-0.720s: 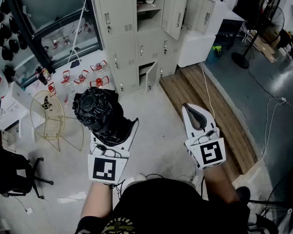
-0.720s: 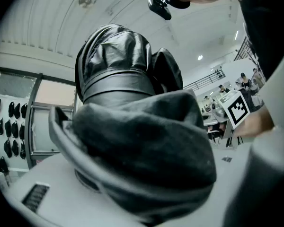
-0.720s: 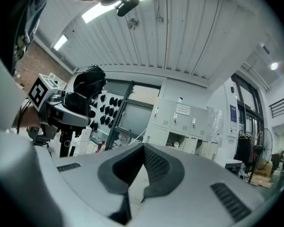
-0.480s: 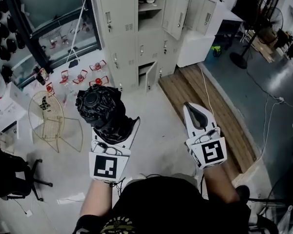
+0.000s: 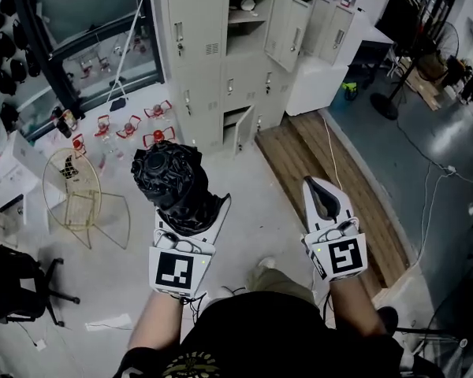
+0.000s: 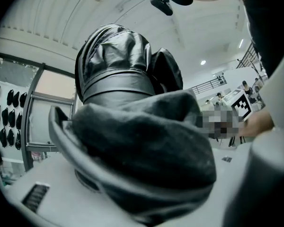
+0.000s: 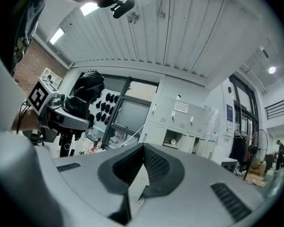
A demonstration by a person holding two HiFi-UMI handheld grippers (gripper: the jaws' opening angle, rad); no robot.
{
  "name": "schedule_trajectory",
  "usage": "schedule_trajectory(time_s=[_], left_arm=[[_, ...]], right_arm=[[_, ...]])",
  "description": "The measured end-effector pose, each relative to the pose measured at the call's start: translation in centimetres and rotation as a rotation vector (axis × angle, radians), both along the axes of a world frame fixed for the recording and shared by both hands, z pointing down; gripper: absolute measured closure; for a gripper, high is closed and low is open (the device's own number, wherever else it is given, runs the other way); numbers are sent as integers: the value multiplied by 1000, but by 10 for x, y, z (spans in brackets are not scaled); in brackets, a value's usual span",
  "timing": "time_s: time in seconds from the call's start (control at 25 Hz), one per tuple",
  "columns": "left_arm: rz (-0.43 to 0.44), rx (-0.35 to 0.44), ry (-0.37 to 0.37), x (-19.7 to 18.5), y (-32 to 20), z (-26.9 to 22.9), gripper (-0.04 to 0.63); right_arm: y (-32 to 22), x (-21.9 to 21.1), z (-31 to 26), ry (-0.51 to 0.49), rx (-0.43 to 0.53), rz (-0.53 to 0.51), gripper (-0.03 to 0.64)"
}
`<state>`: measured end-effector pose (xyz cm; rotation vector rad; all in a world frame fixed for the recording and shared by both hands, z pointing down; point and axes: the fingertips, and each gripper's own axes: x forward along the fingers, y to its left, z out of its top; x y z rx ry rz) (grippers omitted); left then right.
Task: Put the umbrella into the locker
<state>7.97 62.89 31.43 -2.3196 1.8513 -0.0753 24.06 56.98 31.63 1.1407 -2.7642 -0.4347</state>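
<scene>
Head view: got a folded black fabric umbrella [image 5: 172,181] pinched in the left gripper [image 5: 189,215], well short of the grey metal locker bank [image 5: 195,61]. Got the right gripper [image 5: 322,189] pressed together on nothing. Left gripper view: clamped tight on the umbrella [image 6: 132,141]. Right gripper view: tips touching, facing the locker bank [image 7: 180,124], well apart from it.

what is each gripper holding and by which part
Left gripper clamps the folded black umbrella near one end, the rest sticking out past the jaws; right gripper is shut, empty.

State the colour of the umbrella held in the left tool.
Black; the umbrella shows best in the head view.
</scene>
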Motion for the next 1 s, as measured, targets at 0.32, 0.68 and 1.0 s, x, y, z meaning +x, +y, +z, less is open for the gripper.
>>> schedule_trajectory(time_s=[0.32,0.68,1.0], left_arm=[[-5,-13,-35,1,-47,3,288],[-24,-35,-23,-2,-125,3,288],[-47,-43,-18,-6,-194,-1,288]], right_arm=[[-56,-10,4,-6,-14,-41,595],[-137,-14,1,-33,-4,-71,595],[-201,-18,-9,-25,7,-104,595]])
